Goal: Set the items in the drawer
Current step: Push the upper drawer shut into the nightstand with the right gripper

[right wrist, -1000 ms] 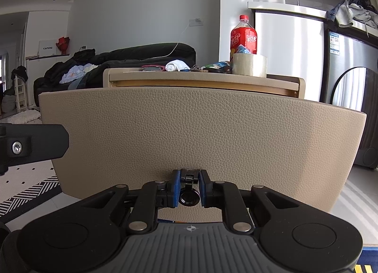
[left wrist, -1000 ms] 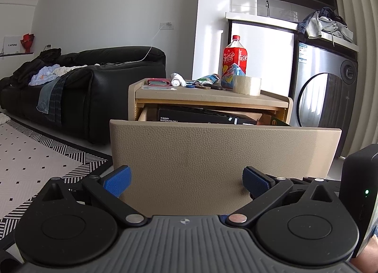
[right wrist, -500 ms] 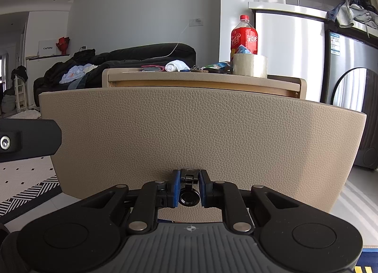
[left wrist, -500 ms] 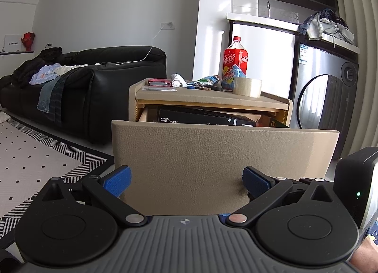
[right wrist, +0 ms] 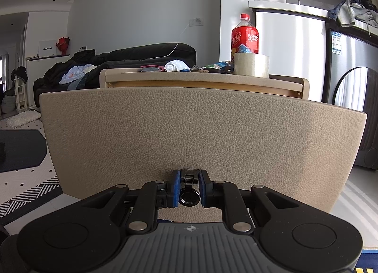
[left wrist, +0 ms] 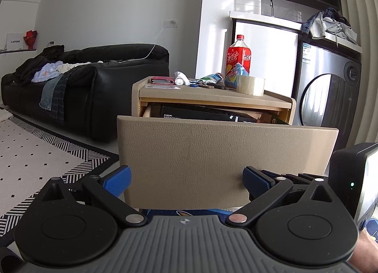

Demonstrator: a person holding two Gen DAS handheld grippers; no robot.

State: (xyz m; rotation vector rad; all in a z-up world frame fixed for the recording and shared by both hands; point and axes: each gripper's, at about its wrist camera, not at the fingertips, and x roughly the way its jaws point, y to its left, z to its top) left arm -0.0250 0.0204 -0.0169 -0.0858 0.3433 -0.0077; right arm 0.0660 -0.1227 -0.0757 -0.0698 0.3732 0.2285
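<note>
Right wrist view, right tongs [right wrist: 188, 189] clamped on drawer pull [right wrist: 189, 179], left tongs [left wrist: 186, 179] wide apart, seemingly empty.

Left tongs [left wrist: 186, 178] spread wide; right tongs [right wrist: 188, 189] clamped

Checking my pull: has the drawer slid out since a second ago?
No; the drawer front sits unchanged against the cabinet top.

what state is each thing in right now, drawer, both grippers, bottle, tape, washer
drawer: pulled open, boxes inside
left gripper: open, holding nothing
right gripper: shut on drawer pull
bottle: upright, capped
tape roll: lying flat on the cabinet top
washer door: closed
</note>
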